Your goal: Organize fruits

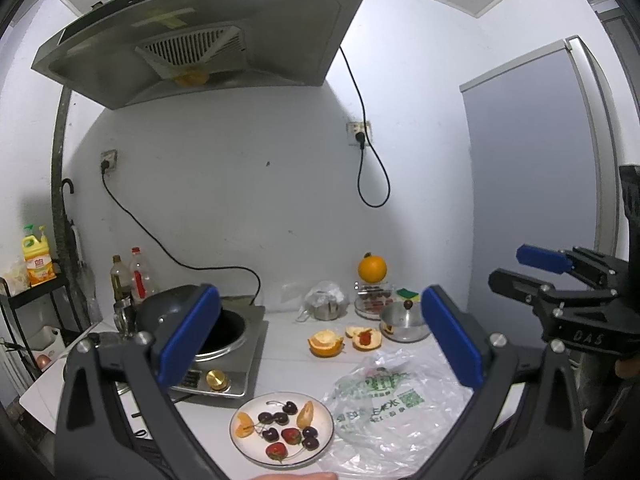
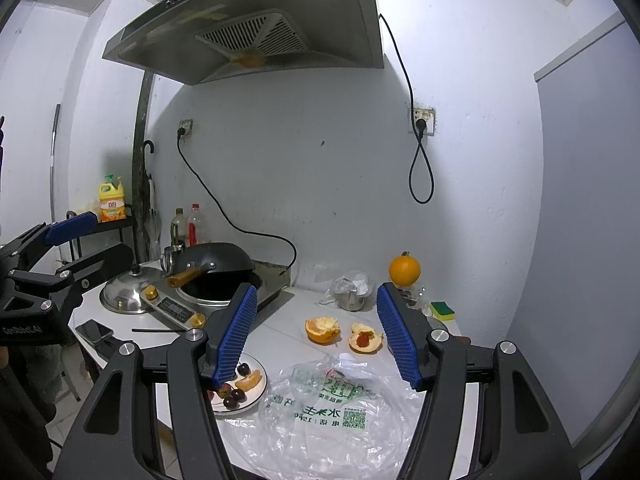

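A white plate [image 1: 254, 450] near the counter's front edge holds dark cherries [image 1: 274, 418], strawberries [image 1: 291, 435] and orange segments [image 1: 244, 426]. To its right lies a crumpled clear plastic bag [image 1: 392, 400] with green print. Behind the bag sit two pieces of orange peel [image 1: 325, 343], and a whole orange [image 1: 372, 268] rests on a glass jar at the back. My left gripper [image 1: 320, 336] hangs open above the plate, with nothing between its pads. My right gripper [image 2: 318, 334] stands open over the bag [image 2: 328, 408], also holding nothing. Its left finger hides part of the plate [image 2: 256, 398].
An induction cooker with a black wok [image 2: 216, 264] fills the left of the counter, with a steel lid [image 2: 124, 292] and a phone [image 2: 94, 330] beside it. A small steel pot [image 1: 402, 322], a sponge [image 2: 442, 309] and a bagged cup [image 2: 352, 292] stand at the back. The range hood hangs overhead.
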`<state>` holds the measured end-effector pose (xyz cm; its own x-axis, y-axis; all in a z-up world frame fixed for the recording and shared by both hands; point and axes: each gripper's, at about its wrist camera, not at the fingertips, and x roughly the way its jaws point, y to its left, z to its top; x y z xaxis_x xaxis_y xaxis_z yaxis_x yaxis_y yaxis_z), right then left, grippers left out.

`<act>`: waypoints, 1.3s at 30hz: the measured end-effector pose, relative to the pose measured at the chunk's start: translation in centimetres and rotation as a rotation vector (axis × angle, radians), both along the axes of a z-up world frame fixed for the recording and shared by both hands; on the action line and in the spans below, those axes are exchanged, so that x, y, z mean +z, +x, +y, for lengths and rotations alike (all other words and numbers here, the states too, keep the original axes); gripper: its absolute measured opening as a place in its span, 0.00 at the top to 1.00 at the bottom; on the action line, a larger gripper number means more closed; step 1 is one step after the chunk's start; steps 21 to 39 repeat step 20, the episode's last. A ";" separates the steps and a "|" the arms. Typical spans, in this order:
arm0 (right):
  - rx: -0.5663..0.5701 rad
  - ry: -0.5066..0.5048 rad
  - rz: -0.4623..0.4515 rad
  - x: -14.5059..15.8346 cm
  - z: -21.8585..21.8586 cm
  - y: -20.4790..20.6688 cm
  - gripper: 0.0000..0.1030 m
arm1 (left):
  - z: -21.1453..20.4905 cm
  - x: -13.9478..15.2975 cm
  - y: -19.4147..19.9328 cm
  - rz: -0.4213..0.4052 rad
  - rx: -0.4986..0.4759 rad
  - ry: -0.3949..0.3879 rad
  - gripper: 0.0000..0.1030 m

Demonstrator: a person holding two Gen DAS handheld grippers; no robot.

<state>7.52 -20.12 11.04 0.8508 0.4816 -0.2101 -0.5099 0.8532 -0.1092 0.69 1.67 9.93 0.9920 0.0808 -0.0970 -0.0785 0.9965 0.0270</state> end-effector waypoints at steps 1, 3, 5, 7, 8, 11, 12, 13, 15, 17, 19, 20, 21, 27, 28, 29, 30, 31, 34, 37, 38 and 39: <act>0.001 0.000 -0.001 0.0 0.0 0.0 0.36 | -0.1 0.0 0.0 -0.001 -0.001 0.000 0.01; 0.001 0.001 -0.001 0.0 0.0 0.0 0.36 | -0.1 -0.1 0.0 -0.002 -0.004 0.000 0.01; 0.002 -0.001 -0.001 0.0 0.0 0.0 0.36 | -0.1 -0.1 0.0 -0.002 -0.005 -0.001 0.01; 0.002 -0.001 -0.001 0.0 0.0 0.0 0.36 | -0.1 -0.1 0.0 -0.004 -0.005 -0.001 0.01; 0.002 -0.001 0.000 0.0 0.0 0.0 0.36 | -0.1 -0.1 0.0 -0.005 -0.004 -0.001 0.01; 0.000 -0.001 0.003 -0.1 -0.1 0.0 0.36 | -0.1 -0.1 0.0 -0.002 -0.006 0.000 0.01; 0.000 -0.001 0.003 -0.1 -0.1 0.0 0.36 | -0.2 -0.1 0.0 -0.002 -0.006 0.001 0.01; -0.001 -0.001 0.005 -0.2 -0.1 0.0 0.36 | -0.2 -0.1 0.0 -0.002 -0.006 0.001 0.01; -0.001 -0.001 0.007 -0.3 -0.2 0.0 0.36 | -0.2 -0.1 0.1 -0.003 -0.006 0.002 0.01; 0.000 -0.003 0.007 -0.4 -0.2 0.0 0.36 | -0.5 -0.2 0.1 -0.010 -0.005 0.014 0.01; 0.000 -0.003 0.009 -0.4 -0.3 0.1 0.36 | -1.0 -0.3 0.1 -0.020 0.002 0.034 0.01; -0.001 -0.004 0.010 -0.4 -0.3 0.1 0.36 | -1.1 -0.3 0.1 -0.019 -0.008 0.030 0.01; -0.001 -0.004 0.010 -0.4 -0.3 0.1 0.36 | -1.1 -0.3 0.1 -0.019 -0.008 0.030 0.01; -0.001 -0.004 0.010 -0.4 -0.3 0.1 0.36 | -1.1 -0.3 0.1 -0.019 -0.008 0.030 0.01; -0.001 -0.004 0.010 -0.4 -0.3 0.1 0.36 | -1.1 -0.3 0.1 -0.019 -0.008 0.030 0.01; -0.001 -0.004 0.010 -0.4 -0.3 0.1 0.36 | -1.1 -0.3 0.1 -0.019 -0.008 0.030 0.01; -0.001 -0.004 0.010 -0.4 -0.3 0.1 0.36 | -1.1 -0.3 0.1 -0.019 -0.008 0.030 0.01; -0.001 -0.004 0.010 -0.4 -0.3 0.1 0.36 | -1.1 -0.3 0.1 -0.019 -0.008 0.030 0.01; -0.001 -0.004 0.010 -0.4 -0.3 0.1 0.36 | -1.1 -0.3 0.1 -0.019 -0.008 0.030 0.01; -0.001 -0.004 0.010 -0.4 -0.3 0.1 0.36 | -1.1 -0.3 0.1 -0.019 -0.008 0.030 0.01; -0.001 -0.004 0.010 -0.4 -0.3 0.1 0.36 | -1.1 -0.3 0.1 -0.019 -0.008 0.030 0.01; -0.001 -0.004 0.010 -0.4 -0.3 0.1 0.36 | -1.1 -0.3 0.1 -0.019 -0.008 0.030 0.01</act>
